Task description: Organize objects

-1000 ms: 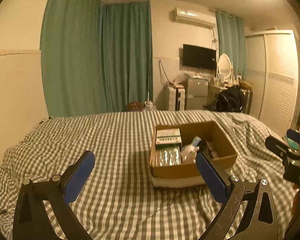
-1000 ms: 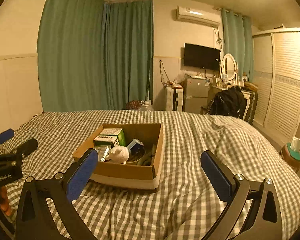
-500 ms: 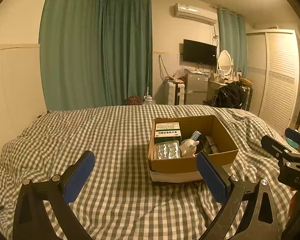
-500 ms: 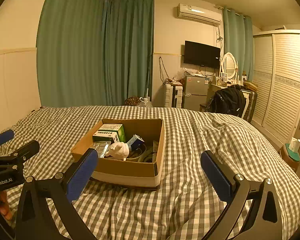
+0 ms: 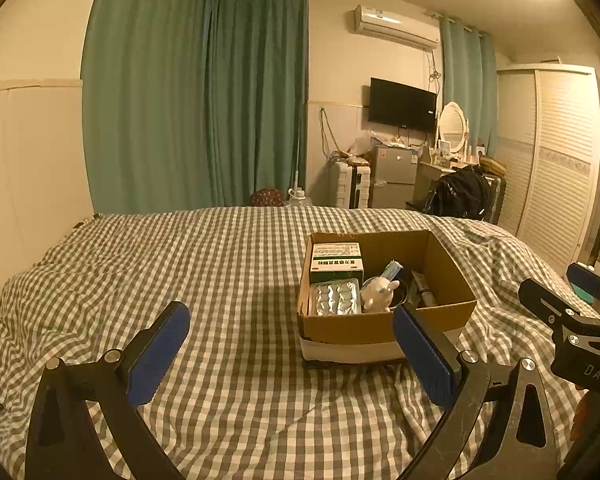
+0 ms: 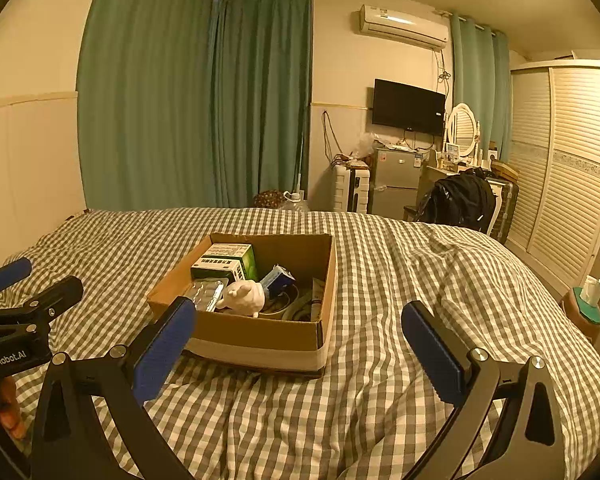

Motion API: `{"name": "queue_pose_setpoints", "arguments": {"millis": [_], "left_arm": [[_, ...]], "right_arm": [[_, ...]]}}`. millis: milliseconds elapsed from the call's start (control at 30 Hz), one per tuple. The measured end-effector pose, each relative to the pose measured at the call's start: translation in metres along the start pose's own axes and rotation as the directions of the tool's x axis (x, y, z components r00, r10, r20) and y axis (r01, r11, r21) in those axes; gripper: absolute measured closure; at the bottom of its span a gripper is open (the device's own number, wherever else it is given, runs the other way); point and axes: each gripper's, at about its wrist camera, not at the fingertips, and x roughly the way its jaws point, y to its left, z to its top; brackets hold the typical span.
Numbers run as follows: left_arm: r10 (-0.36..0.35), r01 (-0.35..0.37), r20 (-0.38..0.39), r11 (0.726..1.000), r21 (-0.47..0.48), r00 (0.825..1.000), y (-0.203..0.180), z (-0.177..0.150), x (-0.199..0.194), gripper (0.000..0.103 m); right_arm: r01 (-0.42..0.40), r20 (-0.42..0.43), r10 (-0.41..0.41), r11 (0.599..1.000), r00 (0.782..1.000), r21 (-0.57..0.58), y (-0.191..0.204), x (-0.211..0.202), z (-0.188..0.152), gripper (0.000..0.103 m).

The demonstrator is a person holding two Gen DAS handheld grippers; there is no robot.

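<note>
Left gripper (image 5: 291, 354): fingers (image 5: 158, 354) spread wide, blue pads facing each other, holding nothing, touching nothing, hovering above the checked bedspread (image 5: 220, 280). Right gripper (image 6: 300, 350): fingers (image 6: 430, 350) likewise spread wide, empty, clear of everything.

Cardboard box (image 5: 380, 326) sitting on the bedspread, open at the top, just beyond the left gripper's right-hand pad in the left wrist view, and between and beyond both pads in the right wrist view. Inside the box: a green-and-white medicine carton (image 5: 336, 262) at the far left corner, printed with lines of small characters too small to read; a silver blister pack (image 5: 334, 298) lying flat in front of it; a white plush toy (image 5: 378, 294) beside the pack near the middle; a small blue-and-white packet (image 6: 278, 280) tilted behind the toy; further items on the right side too dark to tell.

Readable on the other gripper's body as seen at the frame edges: "DAS" (image 5: 596, 372) in the left wrist view, "GenRobot.AI" (image 6: 4, 360) in the right wrist view. Fingertips of a hand (image 6: 6, 408) visible below that label.
</note>
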Motion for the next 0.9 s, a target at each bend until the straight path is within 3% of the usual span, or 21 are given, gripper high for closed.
{"name": "queue_pose_setpoints", "arguments": {"millis": [733, 900], "left_arm": [[-0.011, 0.011, -0.009, 1.0, 0.012, 1.0, -0.0014, -0.0042, -0.0006, 0.0], [0.016, -0.016, 0.0, 1.0, 0.007, 1.0, -0.0016, -0.0053, -0.0018, 0.0]], "right_arm": [[-0.001, -0.012, 0.001, 1.0, 1.0, -0.006, 0.0042, 0.0007, -0.0028, 0.0], [0.003, -0.014, -0.003, 1.0, 1.0, -0.006, 0.0034, 0.0008, -0.0038, 0.0]]}}
